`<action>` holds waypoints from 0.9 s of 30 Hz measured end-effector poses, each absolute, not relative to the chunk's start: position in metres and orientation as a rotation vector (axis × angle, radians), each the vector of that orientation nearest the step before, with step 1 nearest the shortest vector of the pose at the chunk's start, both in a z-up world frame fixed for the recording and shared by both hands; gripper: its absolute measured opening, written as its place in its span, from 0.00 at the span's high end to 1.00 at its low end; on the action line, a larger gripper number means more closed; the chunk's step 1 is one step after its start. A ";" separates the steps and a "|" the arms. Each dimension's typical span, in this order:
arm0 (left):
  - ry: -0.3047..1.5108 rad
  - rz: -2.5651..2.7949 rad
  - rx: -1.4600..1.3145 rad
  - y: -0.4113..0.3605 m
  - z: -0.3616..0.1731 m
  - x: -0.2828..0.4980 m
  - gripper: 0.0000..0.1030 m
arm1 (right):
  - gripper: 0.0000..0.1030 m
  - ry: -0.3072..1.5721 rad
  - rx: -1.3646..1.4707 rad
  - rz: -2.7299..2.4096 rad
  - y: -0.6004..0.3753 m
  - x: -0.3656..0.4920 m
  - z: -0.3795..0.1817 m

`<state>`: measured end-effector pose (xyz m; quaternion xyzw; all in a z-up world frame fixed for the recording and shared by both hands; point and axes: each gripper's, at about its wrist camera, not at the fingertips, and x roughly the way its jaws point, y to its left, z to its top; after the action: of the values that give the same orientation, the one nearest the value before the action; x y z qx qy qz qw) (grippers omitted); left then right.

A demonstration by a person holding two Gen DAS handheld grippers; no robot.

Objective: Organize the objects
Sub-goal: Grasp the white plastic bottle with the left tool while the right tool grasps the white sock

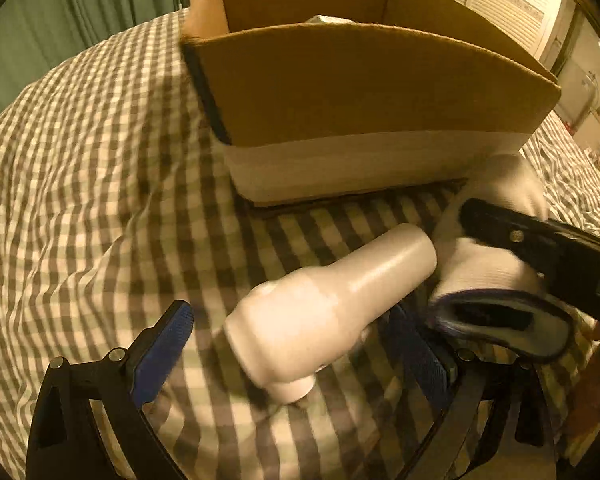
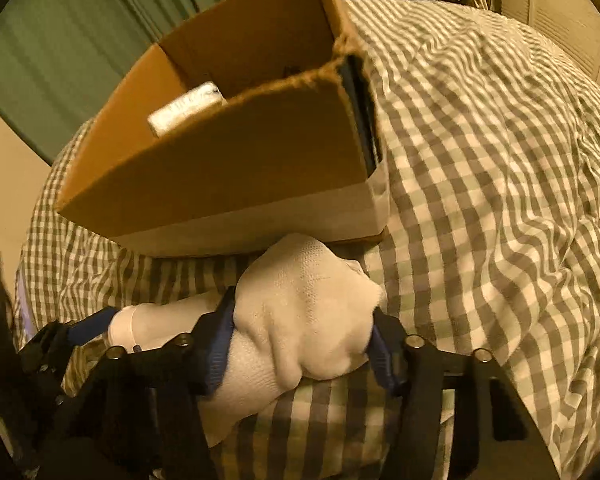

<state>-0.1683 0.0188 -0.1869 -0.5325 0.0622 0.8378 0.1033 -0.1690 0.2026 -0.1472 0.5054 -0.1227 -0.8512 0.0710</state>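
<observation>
White sock (image 2: 300, 320) clamped between right gripper (image 2: 304, 344) pads, just off checked bedspread (image 2: 500, 160), near cardboard box (image 2: 220, 168) front wall. We see left gripper (image 1: 300, 344) jaws apart, straddling cream bottle (image 1: 328, 308) lying on bedspread. Bottle long axis runs diagonal, neck toward box and sock, base toward us. Left gripper nearer; we judge closing on bottle body next. 1 white item (image 2: 186, 108) already in box.

- One cardboard box (image 1: 364, 92) stands on the bed.
- One white bottle (image 1: 324, 312) lies in front of it.
- One white sock (image 2: 300, 320) is there.
- One white item (image 2: 186, 108) lies inside the box.
- Two tongs: left tongs (image 1: 300, 356), right tongs (image 2: 304, 352).
</observation>
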 end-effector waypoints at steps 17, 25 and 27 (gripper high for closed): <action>0.339 2.459 -1.461 0.051 -0.166 -0.143 0.46 | 0.49 -0.388 1.471 -2.656 0.226 -0.146 -0.116; 0.339 2.515 -1.383 0.048 -0.119 -0.107 0.46 | 0.49 -0.352 1.414 -2.733 0.235 -0.110 -0.079; 0.345 2.526 -1.357 0.050 -0.105 -0.106 0.46 | 0.49 -0.345 1.386 -2.753 0.233 -0.096 -0.069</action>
<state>-0.1063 0.0499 -0.1048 -0.4661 0.1185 0.8676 0.1262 -0.0962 0.2332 -0.0686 0.4468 -0.1112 -0.8875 0.0201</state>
